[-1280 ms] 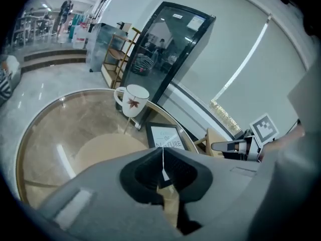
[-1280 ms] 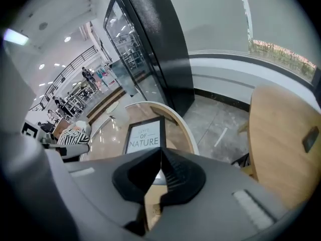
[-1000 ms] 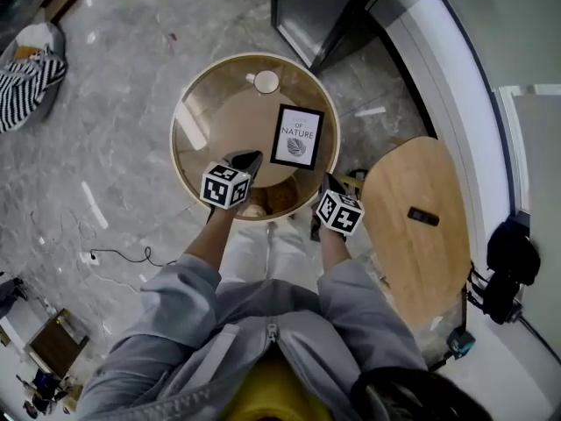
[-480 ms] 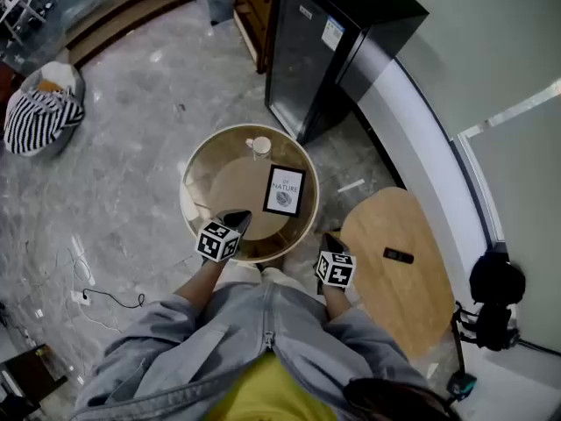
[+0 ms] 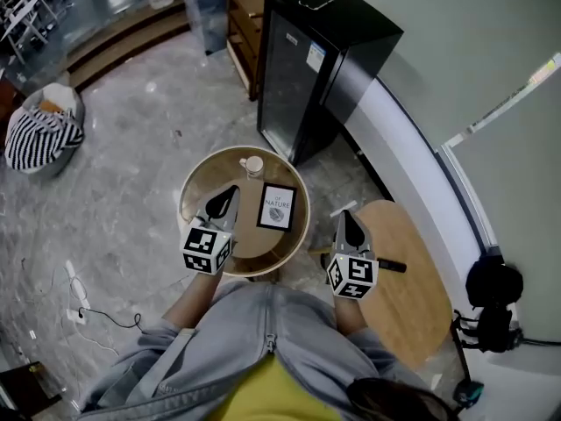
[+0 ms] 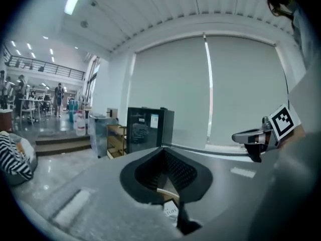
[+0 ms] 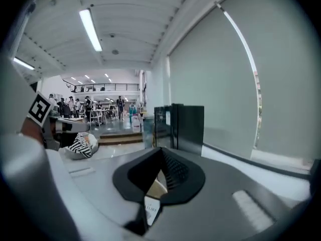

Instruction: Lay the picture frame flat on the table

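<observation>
Print inside picture frame [image 5: 276, 206] on round table [image 5: 209, 170] reads "NATURE".

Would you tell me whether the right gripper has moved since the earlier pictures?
Yes. The right gripper has drawn rightward off the round table's rim and now shows against the wooden side table's left edge.

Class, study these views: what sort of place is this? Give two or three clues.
Probably a lounge corner of a big open-plan office: a polished marble floor, a round table beside a black cabinet, a striped beanbag, and people at desks under a mezzanine further back.
</observation>
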A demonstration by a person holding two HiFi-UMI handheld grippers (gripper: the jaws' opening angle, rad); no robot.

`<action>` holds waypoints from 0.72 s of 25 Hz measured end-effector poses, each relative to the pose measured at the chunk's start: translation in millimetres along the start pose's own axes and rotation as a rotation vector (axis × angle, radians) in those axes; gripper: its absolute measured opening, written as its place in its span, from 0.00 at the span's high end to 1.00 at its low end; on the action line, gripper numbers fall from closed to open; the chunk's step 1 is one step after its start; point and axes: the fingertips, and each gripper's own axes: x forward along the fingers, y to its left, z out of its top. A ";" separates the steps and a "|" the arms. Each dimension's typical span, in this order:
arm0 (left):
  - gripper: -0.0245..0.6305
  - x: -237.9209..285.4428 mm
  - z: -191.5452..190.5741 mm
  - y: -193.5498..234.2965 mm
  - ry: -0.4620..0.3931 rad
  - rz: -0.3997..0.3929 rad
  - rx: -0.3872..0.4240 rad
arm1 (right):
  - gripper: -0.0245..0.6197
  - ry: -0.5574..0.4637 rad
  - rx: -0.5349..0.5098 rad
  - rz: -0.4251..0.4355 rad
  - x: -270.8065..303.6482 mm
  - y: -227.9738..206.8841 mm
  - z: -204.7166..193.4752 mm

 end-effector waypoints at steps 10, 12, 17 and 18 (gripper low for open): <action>0.96 -30.5 136.9 -25.7 -0.248 0.006 0.117 | 0.96 -0.321 -0.085 -0.007 -30.4 15.1 152.5; 0.96 -32.0 151.1 -30.6 -0.274 0.002 0.141 | 0.96 -0.352 -0.101 -0.019 -31.6 13.7 167.2; 0.96 -34.6 160.4 -34.2 -0.292 0.011 0.145 | 0.96 -0.370 -0.108 -0.015 -33.4 17.3 177.4; 0.96 -35.3 159.9 -34.2 -0.292 0.012 0.141 | 0.96 -0.368 -0.114 -0.012 -34.2 19.9 176.6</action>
